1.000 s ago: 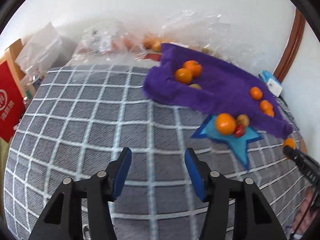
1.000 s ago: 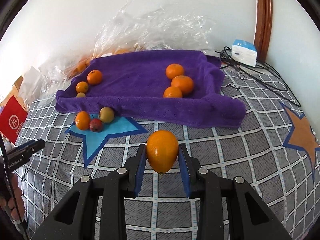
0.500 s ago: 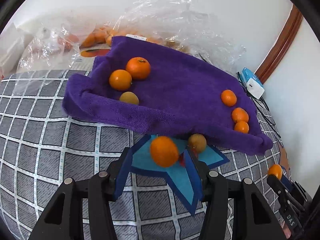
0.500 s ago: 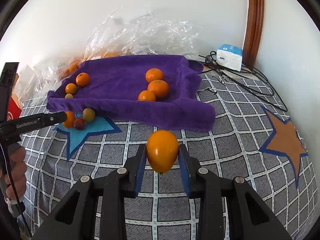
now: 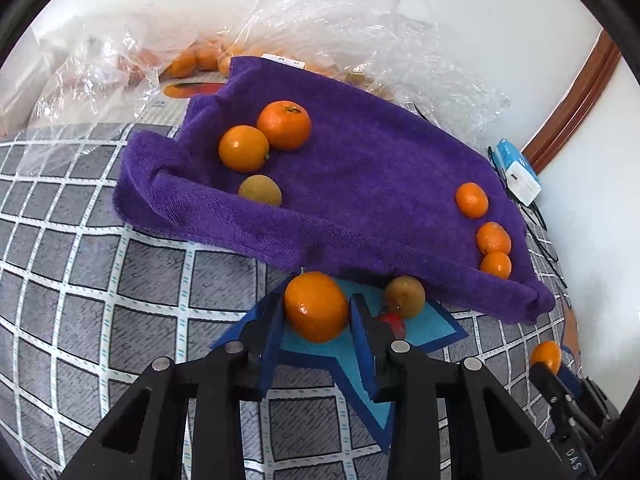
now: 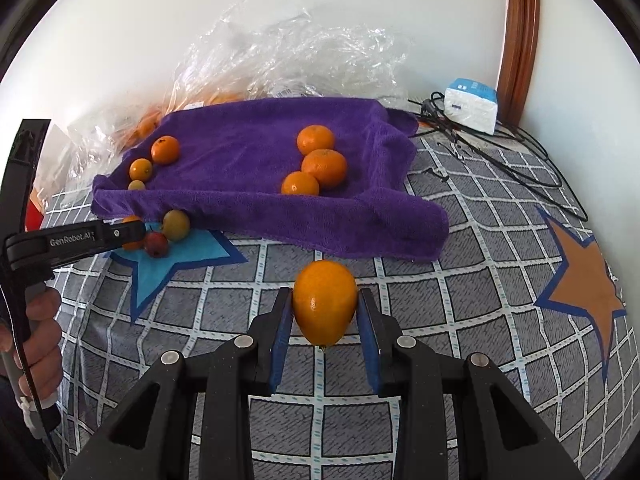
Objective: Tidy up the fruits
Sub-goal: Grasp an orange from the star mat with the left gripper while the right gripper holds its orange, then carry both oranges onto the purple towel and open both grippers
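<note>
An orange (image 5: 316, 307) lies on the blue star patch (image 5: 336, 354) of the checked bedcover, just under the edge of the purple towel (image 5: 360, 184). My left gripper (image 5: 316, 298) straddles this orange; its jaws are closing and both blue pads touch the fruit's sides. A yellow-brown fruit (image 5: 404, 296) and a small red fruit (image 5: 394, 320) sit right beside it. Several oranges rest on the towel in two groups. My right gripper (image 6: 325, 292) is shut on another orange (image 6: 325, 304), held above the bedcover in front of the towel (image 6: 248, 140).
Crumpled clear plastic bags (image 5: 360, 20) with more oranges lie behind the towel by the wall. A white box (image 6: 472, 104) with black cables (image 6: 520, 160) sits at the back right. An orange star patch (image 6: 584, 280) marks the cover on the right. A hand (image 6: 36, 344) grips the left tool.
My left gripper swung right across the bedcover to the blue star, and its jaws narrowed onto the orange there. The right gripper stayed put with its orange.
</note>
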Tool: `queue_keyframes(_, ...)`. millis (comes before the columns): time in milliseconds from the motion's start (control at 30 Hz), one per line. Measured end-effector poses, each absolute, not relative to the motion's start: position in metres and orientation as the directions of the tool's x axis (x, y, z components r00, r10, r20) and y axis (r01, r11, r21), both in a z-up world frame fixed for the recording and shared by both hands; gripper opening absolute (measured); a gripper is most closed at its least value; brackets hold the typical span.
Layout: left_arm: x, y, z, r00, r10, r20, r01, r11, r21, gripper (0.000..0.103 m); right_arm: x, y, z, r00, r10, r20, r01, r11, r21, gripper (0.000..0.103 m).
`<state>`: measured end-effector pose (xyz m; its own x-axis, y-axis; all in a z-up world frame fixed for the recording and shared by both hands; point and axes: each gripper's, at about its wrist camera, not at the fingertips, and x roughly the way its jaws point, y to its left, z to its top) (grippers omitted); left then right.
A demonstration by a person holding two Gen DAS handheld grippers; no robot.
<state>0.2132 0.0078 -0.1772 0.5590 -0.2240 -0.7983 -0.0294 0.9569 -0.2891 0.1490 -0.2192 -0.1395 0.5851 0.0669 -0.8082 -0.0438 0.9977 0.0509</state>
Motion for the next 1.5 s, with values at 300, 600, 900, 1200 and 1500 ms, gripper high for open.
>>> queue_keyframes(300, 0.205, 0.023, -0.162, 0.585, -0.172, -0.793, -0.046, 0.969, -0.244, 0.031, 0.151, -0.212, -0.125, 0.606, 0.056, -0.793, -0.024, 0.998, 0.052, 0.032)
queue_keyframes(600, 0.198, 0.041, -0.145, 0.613, -0.172, -0.771, -0.049, 0.966, -0.254, 0.031, 0.159, -0.218, -0.123, 0.595, 0.046, -0.803, 0.017, 0.997, 0.07, 0.032)
queue_keyframes(900, 0.199, 0.046, -0.121, 0.645, -0.171, -0.745, -0.028, 0.969, -0.246, 0.031, 0.17, -0.223, -0.113, 0.614, 0.041, -0.788, 0.049, 0.995, 0.09, 0.032)
queue_keyframes(1200, 0.21, 0.049, -0.106, 0.665, -0.177, -0.725, -0.017, 0.967, -0.253, 0.031, 0.189, -0.219, -0.106, 0.629, 0.029, -0.777, 0.049, 0.996, 0.077, 0.032)
queue_keyframes(1500, 0.235, 0.047, -0.098, 0.682, -0.166, -0.712, 0.003, 0.975, -0.223, 0.031, 0.214, -0.213, -0.112, 0.62, 0.032, -0.784, 0.048, 0.996, 0.079, 0.032)
